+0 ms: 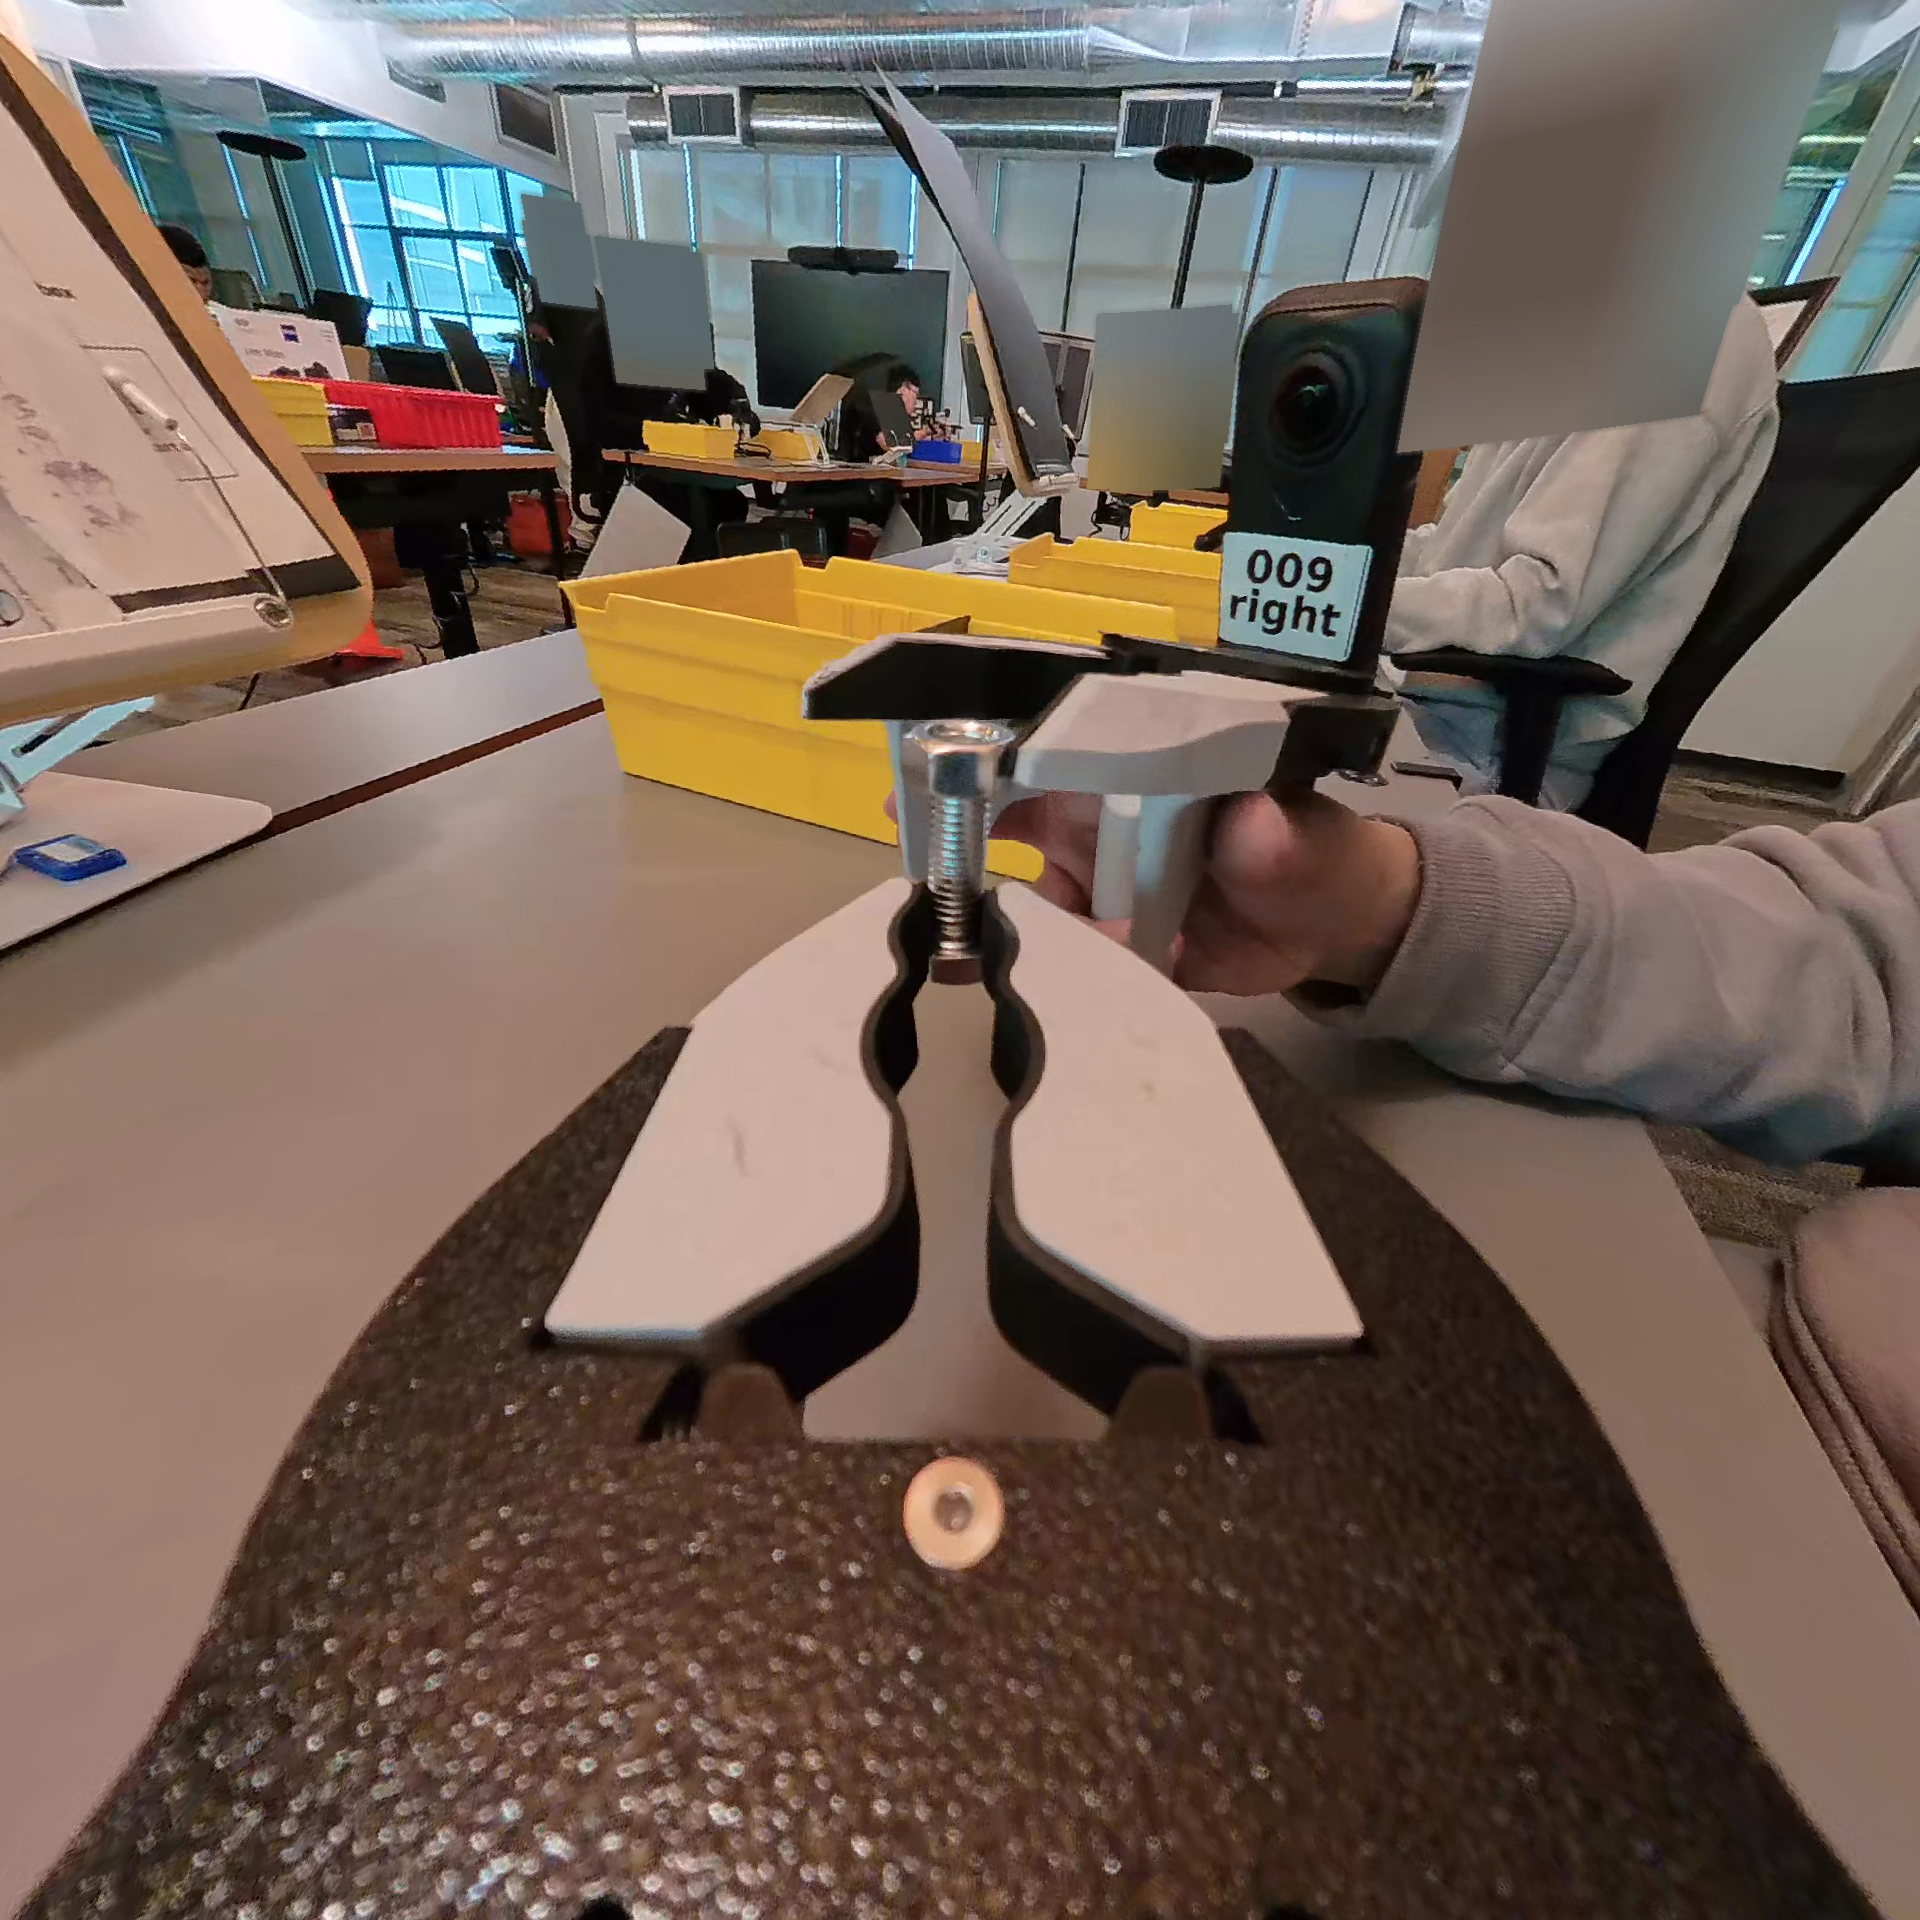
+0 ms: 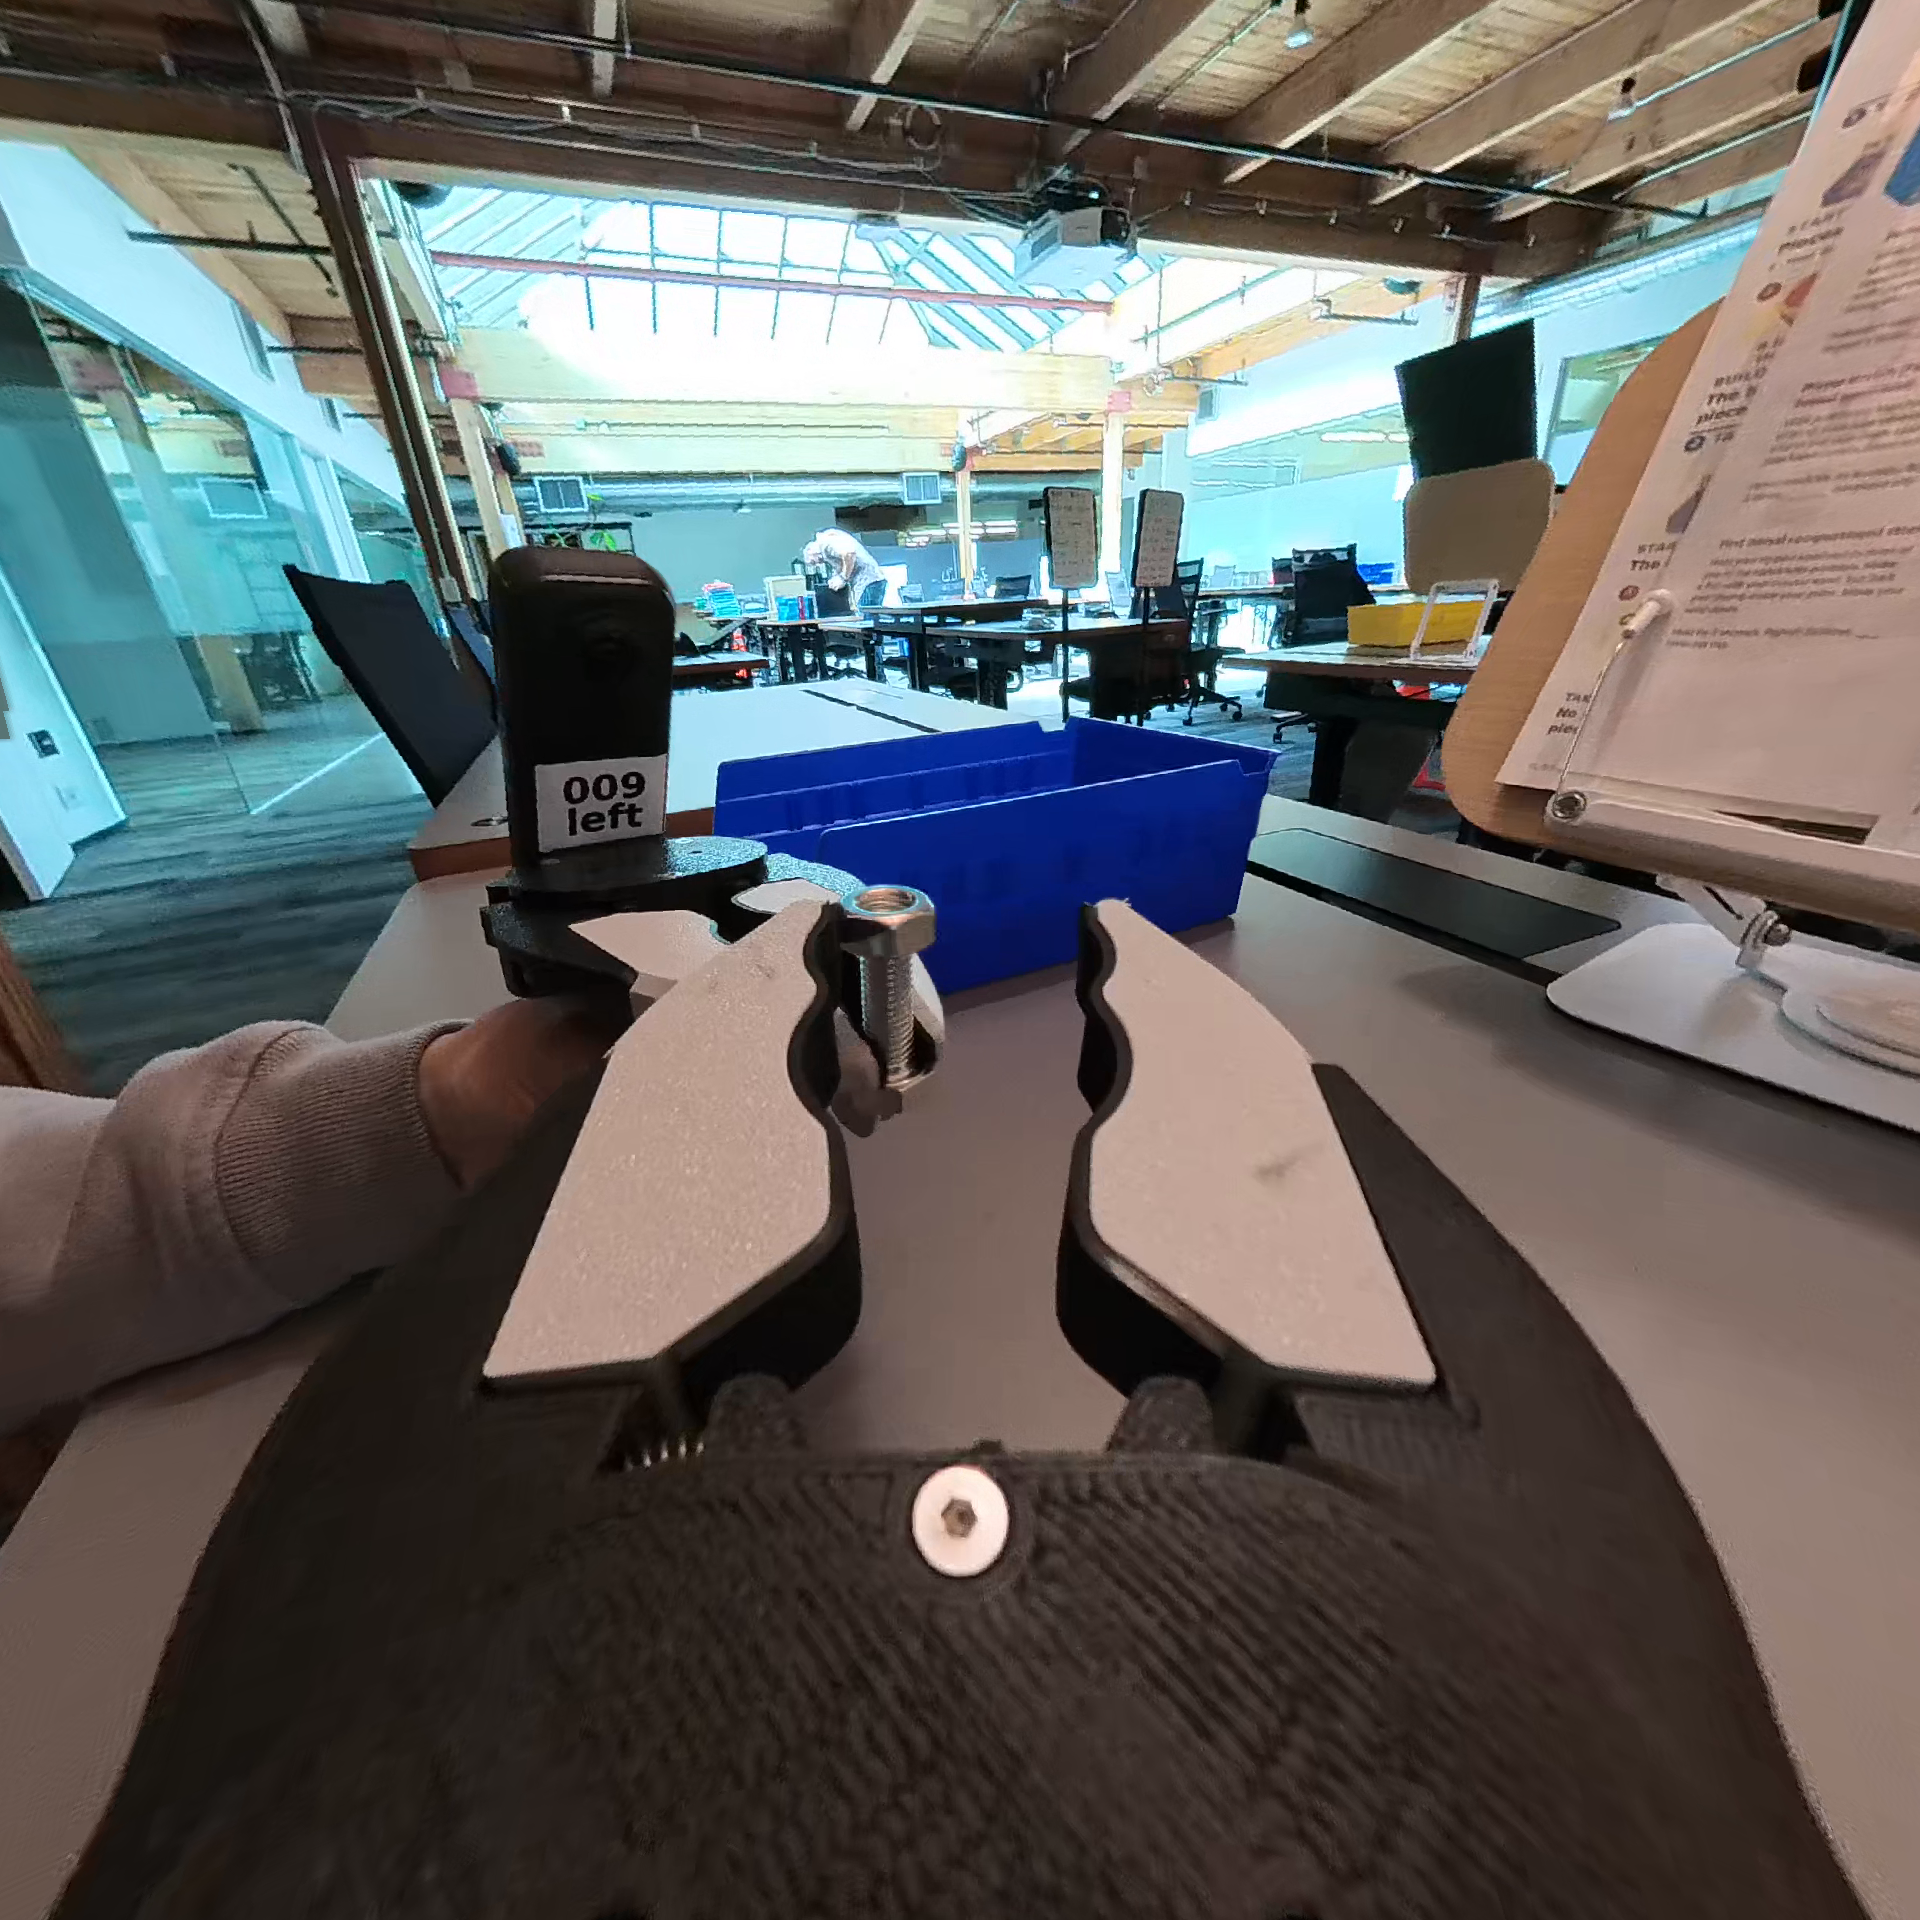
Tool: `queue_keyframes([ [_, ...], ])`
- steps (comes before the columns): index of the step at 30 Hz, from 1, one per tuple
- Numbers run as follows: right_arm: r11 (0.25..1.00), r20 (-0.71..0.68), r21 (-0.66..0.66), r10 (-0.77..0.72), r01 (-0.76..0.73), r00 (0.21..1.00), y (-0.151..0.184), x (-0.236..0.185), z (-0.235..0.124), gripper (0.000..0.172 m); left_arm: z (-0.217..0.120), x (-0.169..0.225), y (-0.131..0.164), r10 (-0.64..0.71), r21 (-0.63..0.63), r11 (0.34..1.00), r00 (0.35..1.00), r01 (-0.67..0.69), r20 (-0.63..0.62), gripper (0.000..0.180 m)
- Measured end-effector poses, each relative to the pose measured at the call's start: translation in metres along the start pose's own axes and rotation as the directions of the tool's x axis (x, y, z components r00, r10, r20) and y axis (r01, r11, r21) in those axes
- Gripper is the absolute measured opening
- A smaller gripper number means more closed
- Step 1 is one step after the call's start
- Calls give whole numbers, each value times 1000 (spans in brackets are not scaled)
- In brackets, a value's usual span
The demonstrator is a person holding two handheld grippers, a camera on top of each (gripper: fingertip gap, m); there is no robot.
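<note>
Left to right about the bolt (image 1: 951, 831), which stands upright above the grey table (image 1: 312, 1143) with a nut (image 1: 956, 740) on its upper end. Left gripper (image 1: 954, 940): jaws nearly closed, fingertips pressed on the bolt's lower threads from both sides. Its hand (image 2: 499, 1081) and grey sleeve show left of the bolt in the right wrist view. Right gripper (image 2: 951, 961): jaws wide apart; its left finger (image 2: 727, 1091) stands just beside the bolt (image 2: 891, 997) and nut (image 2: 885, 914), while the right finger (image 2: 1195, 1091) stands well apart from them, so nothing is gripped. In the left wrist view this gripper reaches in from the right at nut height, held by a hand (image 1: 1247, 894).

Behind the bolt: a yellow bin (image 1: 727, 675) in the left wrist view, a blue bin (image 2: 1039, 842) in the right wrist view. Right of the bolt in the right wrist view: a tilted document stand (image 2: 1714, 623) on the table.
</note>
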State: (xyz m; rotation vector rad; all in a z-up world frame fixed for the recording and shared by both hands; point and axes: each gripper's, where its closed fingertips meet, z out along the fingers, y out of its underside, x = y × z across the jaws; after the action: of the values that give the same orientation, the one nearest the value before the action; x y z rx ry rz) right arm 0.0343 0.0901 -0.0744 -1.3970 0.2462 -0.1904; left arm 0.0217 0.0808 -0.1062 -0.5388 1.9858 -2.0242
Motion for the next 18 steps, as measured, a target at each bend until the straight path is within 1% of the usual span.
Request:
queue_keyframes([
  [4,1000,-15,-5,1,-1,1000,-2,5,-2,47,-2,-3,-2,-1,10,1000,1000,1,16,8],
  [5,1000,-35,2,17,-17,999,-3,10,-4,43,-3,-3,-3,-8,23,1000,1000,7,15,8],
  [6,999,-76,15,40,-39,996,-3,19,-7,34,-5,-3,-6,-13,43,999,1000,13,8,8],
  [7,997,-90,33,70,-67,993,-4,24,-9,36,-6,-4,-8,-17,59,998,1000,17,8,8],
  [9,991,-8,57,121,-120,993,-8,17,-11,41,-7,-5,-7,-18,53,998,1000,17,14,8],
  [11,989,47,66,131,-134,990,-11,7,-9,44,-5,-4,-5,-7,38,999,1000,6,15,8],
  [15,998,67,34,51,-53,996,-5,-9,-1,41,-1,-1,0,24,0,1000,1000,-24,17,8],
  [18,1000,59,10,-2,1,998,-1,-14,3,34,0,-1,1,39,-14,999,999,-39,21,8],
])
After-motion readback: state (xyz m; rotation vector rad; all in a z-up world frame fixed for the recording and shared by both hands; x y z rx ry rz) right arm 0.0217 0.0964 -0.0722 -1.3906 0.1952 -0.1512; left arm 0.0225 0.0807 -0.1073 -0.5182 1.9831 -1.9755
